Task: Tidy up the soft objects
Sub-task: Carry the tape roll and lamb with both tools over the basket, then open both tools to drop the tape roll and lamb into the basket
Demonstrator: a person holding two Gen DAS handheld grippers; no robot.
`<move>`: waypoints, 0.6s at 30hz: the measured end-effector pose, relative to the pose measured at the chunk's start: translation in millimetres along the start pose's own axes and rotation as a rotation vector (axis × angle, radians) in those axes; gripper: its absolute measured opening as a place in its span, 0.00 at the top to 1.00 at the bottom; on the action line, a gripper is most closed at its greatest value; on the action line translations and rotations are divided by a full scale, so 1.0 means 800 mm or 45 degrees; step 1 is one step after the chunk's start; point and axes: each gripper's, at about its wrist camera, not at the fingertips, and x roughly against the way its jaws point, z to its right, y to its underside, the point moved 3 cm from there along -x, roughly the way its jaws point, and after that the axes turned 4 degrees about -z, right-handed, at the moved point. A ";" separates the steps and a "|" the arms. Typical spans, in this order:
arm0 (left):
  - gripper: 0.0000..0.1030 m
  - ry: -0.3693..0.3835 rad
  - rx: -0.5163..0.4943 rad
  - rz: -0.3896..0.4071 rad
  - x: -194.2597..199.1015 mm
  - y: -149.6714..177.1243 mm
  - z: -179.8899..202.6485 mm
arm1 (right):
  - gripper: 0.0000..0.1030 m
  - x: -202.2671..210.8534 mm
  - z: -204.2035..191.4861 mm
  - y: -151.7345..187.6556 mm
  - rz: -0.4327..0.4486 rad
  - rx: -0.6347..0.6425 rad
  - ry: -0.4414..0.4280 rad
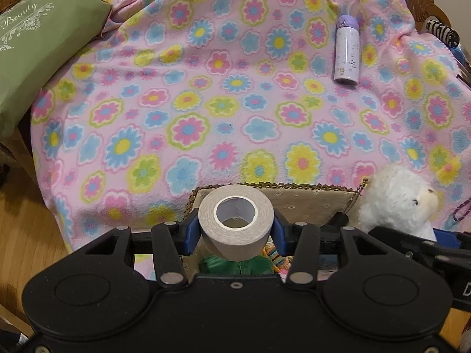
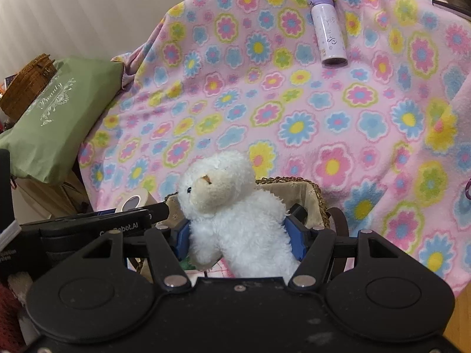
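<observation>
My left gripper (image 1: 234, 231) is shut on a beige roll of tape (image 1: 235, 217) and holds it above a fabric-lined wicker basket (image 1: 309, 198). Green and striped soft items (image 1: 235, 264) lie in the basket below the roll. My right gripper (image 2: 238, 235) is shut on a white plush bear (image 2: 232, 206), held upright over the same basket (image 2: 315, 197). The bear also shows in the left wrist view (image 1: 397, 203), to the right of the tape. The tape shows in the right wrist view (image 2: 135, 203), left of the bear.
A pink flowered fleece blanket (image 1: 220, 103) covers the surface behind the basket. A purple-capped bottle (image 1: 347, 53) lies on it at the far right. A green cushion (image 1: 38, 58) sits at the left by a brown wicker basket (image 2: 26, 85). Wooden floor (image 1: 26, 235) shows at lower left.
</observation>
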 end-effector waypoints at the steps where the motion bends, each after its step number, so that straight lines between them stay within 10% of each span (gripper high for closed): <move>1: 0.54 0.003 0.001 -0.004 -0.001 -0.001 0.000 | 0.39 0.000 0.000 -0.001 0.002 0.002 0.004; 18: 0.54 0.037 -0.014 -0.095 -0.029 -0.015 0.003 | 0.38 -0.028 0.000 -0.028 -0.042 0.042 0.037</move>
